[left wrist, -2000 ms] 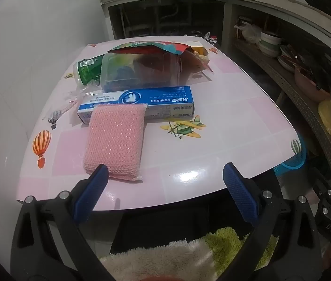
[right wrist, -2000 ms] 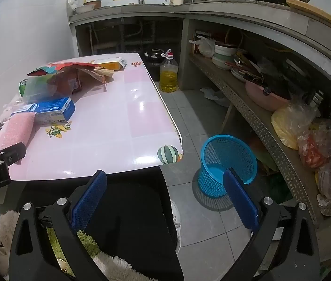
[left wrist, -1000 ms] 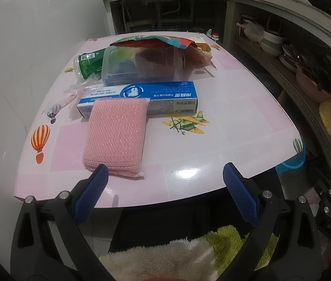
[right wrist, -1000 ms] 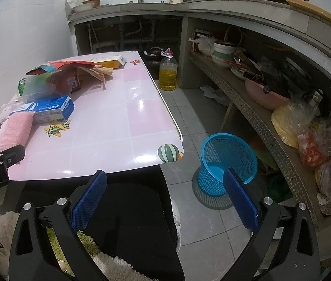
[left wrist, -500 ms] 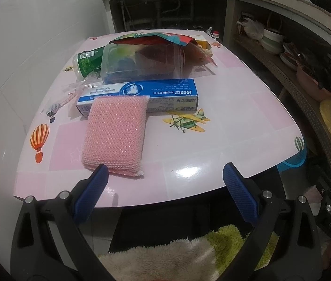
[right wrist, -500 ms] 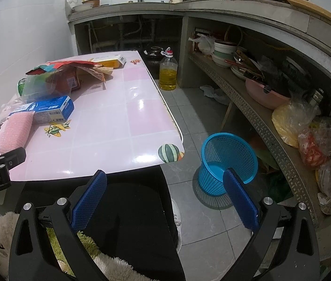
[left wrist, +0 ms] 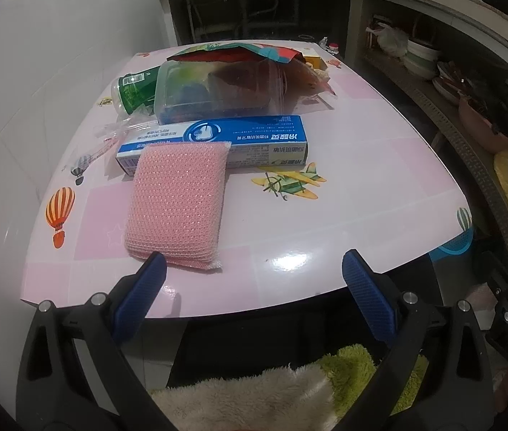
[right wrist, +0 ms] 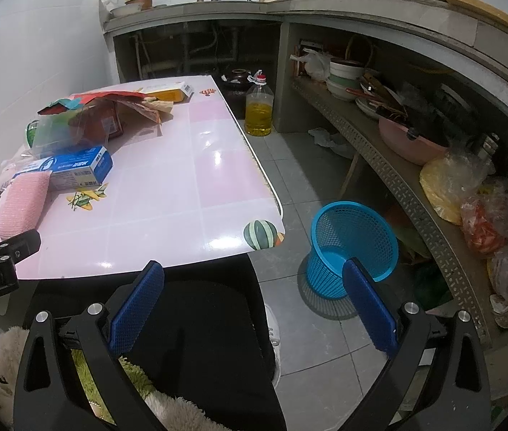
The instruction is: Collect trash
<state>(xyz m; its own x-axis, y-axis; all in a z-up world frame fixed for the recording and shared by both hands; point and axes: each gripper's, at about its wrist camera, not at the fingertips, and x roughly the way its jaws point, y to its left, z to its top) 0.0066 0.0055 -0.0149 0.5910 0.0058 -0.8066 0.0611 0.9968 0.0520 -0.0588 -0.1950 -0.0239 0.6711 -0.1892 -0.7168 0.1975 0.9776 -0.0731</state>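
1. Trash lies gathered on the far-left part of your bench (left wrist: 343, 194): a pink scrub sponge (left wrist: 178, 201) nearest you, its far end resting against a blue toothpaste box (left wrist: 218, 140).
2. Behind the box you have a clear plastic container (left wrist: 218, 93) on its side, with a green bottle (left wrist: 135, 89) to its left and a red snack wrapper (left wrist: 239, 52) draped over the top.
3. A yellow box (right wrist: 167, 93) sits at the far end of the bench, past the wrapper.
4. Your left gripper (left wrist: 254, 280) hovers over the near bench edge with its blue fingers (left wrist: 139, 298) spread wide and nothing between them; the left finger's tip overlaps the sponge's near corner in the left wrist view, though you cannot tell whether it touches.
5. Your right gripper (right wrist: 254, 294) is held off the bench's near right corner, fingers (right wrist: 370, 309) likewise wide apart and empty.
6. On the tiled floor to the right of the bench stands a blue mesh basket (right wrist: 352, 248), tilted slightly and well apart from the trash.
7. Farther back on the floor, beside the bench's far corner, is a bottle of yellow oil (right wrist: 259, 107).
8. A cluttered shelf (right wrist: 397, 179) runs along your right.
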